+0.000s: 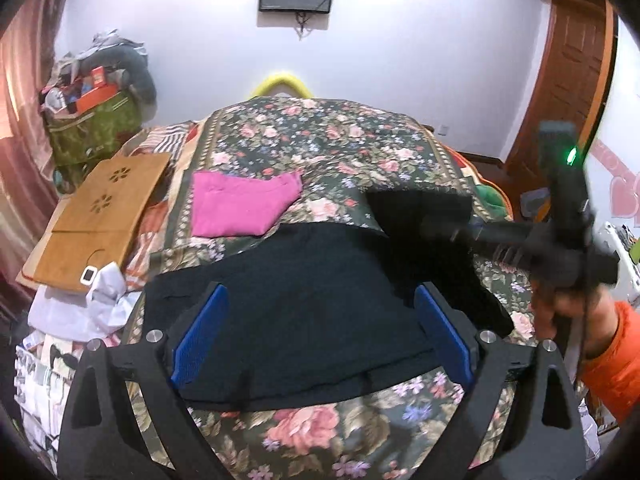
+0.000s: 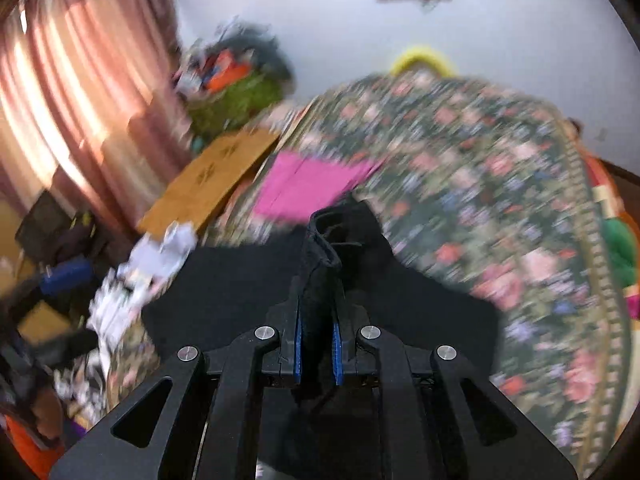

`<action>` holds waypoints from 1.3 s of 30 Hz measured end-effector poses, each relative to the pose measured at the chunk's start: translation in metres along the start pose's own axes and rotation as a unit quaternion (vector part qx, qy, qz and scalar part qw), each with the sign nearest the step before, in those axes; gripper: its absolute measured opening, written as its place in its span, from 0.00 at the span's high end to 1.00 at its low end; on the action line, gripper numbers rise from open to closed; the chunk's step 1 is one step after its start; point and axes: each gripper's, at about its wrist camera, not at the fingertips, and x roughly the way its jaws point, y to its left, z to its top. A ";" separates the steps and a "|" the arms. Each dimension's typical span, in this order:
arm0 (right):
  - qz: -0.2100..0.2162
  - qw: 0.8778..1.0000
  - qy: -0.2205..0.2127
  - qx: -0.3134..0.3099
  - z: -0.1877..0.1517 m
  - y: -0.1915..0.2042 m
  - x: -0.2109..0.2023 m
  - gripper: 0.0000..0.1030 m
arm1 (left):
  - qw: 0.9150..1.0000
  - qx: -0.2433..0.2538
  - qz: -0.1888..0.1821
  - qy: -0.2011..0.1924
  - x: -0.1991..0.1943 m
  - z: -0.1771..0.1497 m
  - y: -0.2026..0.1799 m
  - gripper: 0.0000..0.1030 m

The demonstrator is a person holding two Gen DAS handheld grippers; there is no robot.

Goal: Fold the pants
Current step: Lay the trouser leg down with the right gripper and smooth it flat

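Black fabric: the pants (image 1: 304, 312) lie spread on the floral bedspread (image 1: 320, 148), near its front edge. The left gripper (image 1: 320, 336) hovers over the near portion with its jaws wide open, gripping nothing. The right gripper (image 2: 318, 344) has its jaws closed on a bunched end of the pants, lifted clear of the bedspread; heavy blur in the right wrist view suggests fast motion. For a clean fold, carry the lifted end across the spread portion, keep the edges aligned, and press the lower layer flat with the left gripper if it drags. At the left, a wooden board (image 1: 100, 216) and crumpled white cloth (image 1: 100, 304) sit at the bed edge; a folded pink garment (image 1: 240, 204) lies just beyond the pants. None obstructs the fold.
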 end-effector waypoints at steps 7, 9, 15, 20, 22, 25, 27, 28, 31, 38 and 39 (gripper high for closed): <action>0.021 0.993 0.095 -0.066 -0.035 0.030 0.030 0.69 | 1.000 -0.022 0.016 0.016 0.010 -0.005 0.018 0.08; 0.027 0.993 0.084 -0.073 -0.038 0.031 0.016 0.61 | 0.999 -0.027 0.016 0.019 0.013 -0.005 0.020 0.08; 0.036 0.998 0.025 -0.052 -0.027 0.008 -0.035 0.54 | 0.999 -0.029 0.010 0.030 0.028 0.002 0.016 0.08; -0.018 0.999 -0.023 -0.037 -0.014 -0.026 -0.065 0.48 | 0.998 -0.017 -0.005 0.053 0.051 0.017 -0.001 0.08; -0.043 0.998 -0.028 -0.037 -0.010 -0.039 -0.069 0.48 | 0.998 -0.010 -0.013 0.064 0.064 0.025 -0.010 0.08; -0.059 0.997 -0.028 -0.032 -0.008 -0.056 -0.068 0.48 | 0.997 0.006 -0.021 0.080 0.084 0.035 -0.025 0.08; -0.058 0.998 -0.022 -0.024 -0.007 -0.066 -0.062 0.48 | 0.996 0.024 -0.018 0.089 0.098 0.041 -0.036 0.08; -0.057 0.998 -0.018 -0.021 -0.007 -0.070 -0.059 0.48 | 0.995 0.031 -0.016 0.093 0.104 0.042 -0.041 0.08; -0.054 0.998 0.000 -0.013 -0.008 -0.083 -0.041 0.48 | 0.992 0.053 -0.027 0.112 0.127 0.044 -0.055 0.08; -0.045 0.998 0.051 0.003 -0.023 -0.103 0.004 0.48 | 0.981 0.084 -0.016 0.175 0.185 0.027 -0.067 0.08; -0.038 0.997 0.067 0.008 -0.026 -0.106 0.013 0.48 | 0.978 0.087 -0.012 0.188 0.193 0.022 -0.066 0.08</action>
